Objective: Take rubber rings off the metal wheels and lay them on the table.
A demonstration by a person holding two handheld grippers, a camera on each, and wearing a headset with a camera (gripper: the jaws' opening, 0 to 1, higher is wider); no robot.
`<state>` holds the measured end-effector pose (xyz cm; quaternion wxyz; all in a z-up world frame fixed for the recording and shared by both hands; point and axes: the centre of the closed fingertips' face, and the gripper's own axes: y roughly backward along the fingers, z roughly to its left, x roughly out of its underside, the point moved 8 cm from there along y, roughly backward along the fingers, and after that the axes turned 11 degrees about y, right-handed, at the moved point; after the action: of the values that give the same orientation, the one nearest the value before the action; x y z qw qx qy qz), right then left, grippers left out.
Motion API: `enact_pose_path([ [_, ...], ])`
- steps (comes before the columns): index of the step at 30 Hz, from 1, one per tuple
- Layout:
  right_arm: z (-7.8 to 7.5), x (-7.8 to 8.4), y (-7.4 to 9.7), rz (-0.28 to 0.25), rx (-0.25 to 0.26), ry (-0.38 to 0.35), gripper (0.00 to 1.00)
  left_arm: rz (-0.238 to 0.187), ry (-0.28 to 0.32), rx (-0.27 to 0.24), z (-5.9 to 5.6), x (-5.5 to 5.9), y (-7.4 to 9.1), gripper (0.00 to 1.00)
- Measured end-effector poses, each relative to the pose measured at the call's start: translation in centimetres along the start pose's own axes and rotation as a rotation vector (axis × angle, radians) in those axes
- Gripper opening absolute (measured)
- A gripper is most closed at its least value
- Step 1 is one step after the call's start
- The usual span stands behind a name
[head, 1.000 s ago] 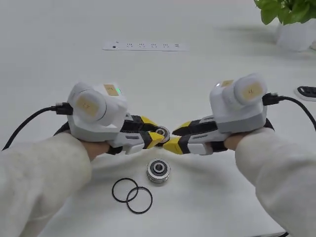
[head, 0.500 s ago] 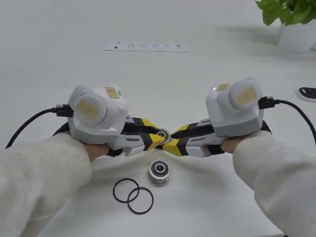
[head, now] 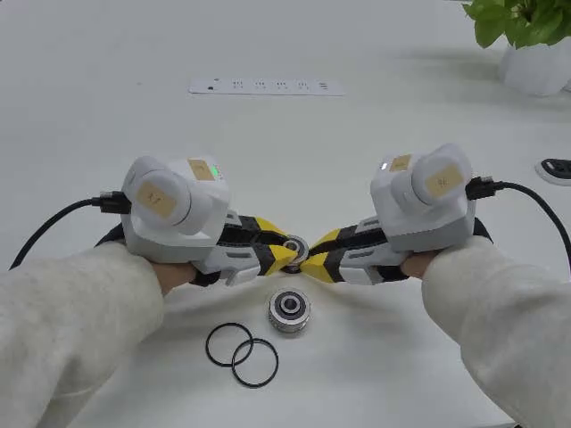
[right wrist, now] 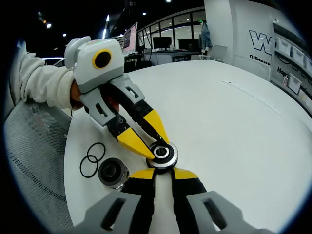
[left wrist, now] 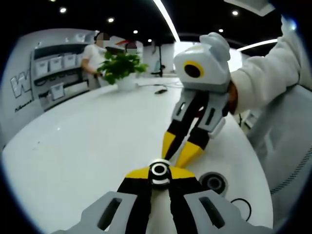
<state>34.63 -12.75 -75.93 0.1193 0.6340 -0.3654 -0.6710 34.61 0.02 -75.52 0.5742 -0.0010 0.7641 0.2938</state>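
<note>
One wheel (head: 295, 247) sits clamped in the left hand-held gripper (head: 284, 254), the right hand-held gripper (head: 312, 263) pinching its rim. Two rings (head: 251, 340) lie near it.

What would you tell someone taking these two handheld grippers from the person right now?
Left gripper: shut on a metal wheel.
Right gripper: tips at that wheel's rim; I cannot tell whether it pinches anything.
Done: two rubber rings lie on the table, beside a second wheel.
Left: peel the dark band off the held wheel and lay it down. Then check the second wheel, since I cannot make out whether it has a ring.
</note>
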Motion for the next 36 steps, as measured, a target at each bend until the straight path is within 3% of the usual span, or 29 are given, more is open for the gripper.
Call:
enact_pose_path([
  [5, -0.07, -0.02, 0.07, 0.005, 0.010, 0.024, 0.03, 0.000, 0.000, -0.002, -0.01, 0.03, 0.10, 0.14],
  [19, -0.16, -0.11, 0.19, 0.012, 0.034, -0.001, 0.00, -0.005, -0.002, -0.003, -0.02, 0.21, 0.33, 0.14],
  [22, -0.05, -0.16, 0.24, 0.013, 0.036, -0.026, 0.00, -0.004, -0.003, -0.003, -0.03, 0.23, 0.35, 0.14],
  [28, -0.39, -0.04, 0.57, -0.015, 0.033, -0.150, 0.00, -0.002, -0.007, -0.003, -0.05, 0.27, 0.43, 0.14],
  [32, -0.44, 0.02, 0.50, -0.018, 0.032, -0.178, 0.00, -0.001, -0.008, -0.004, -0.09, 0.27, 0.45, 0.14],
  [36, -0.65, 0.10, 0.62, -0.034, 0.025, -0.262, 0.00, -0.001, -0.008, -0.005, -0.12, 0.28, 0.48, 0.14],
])
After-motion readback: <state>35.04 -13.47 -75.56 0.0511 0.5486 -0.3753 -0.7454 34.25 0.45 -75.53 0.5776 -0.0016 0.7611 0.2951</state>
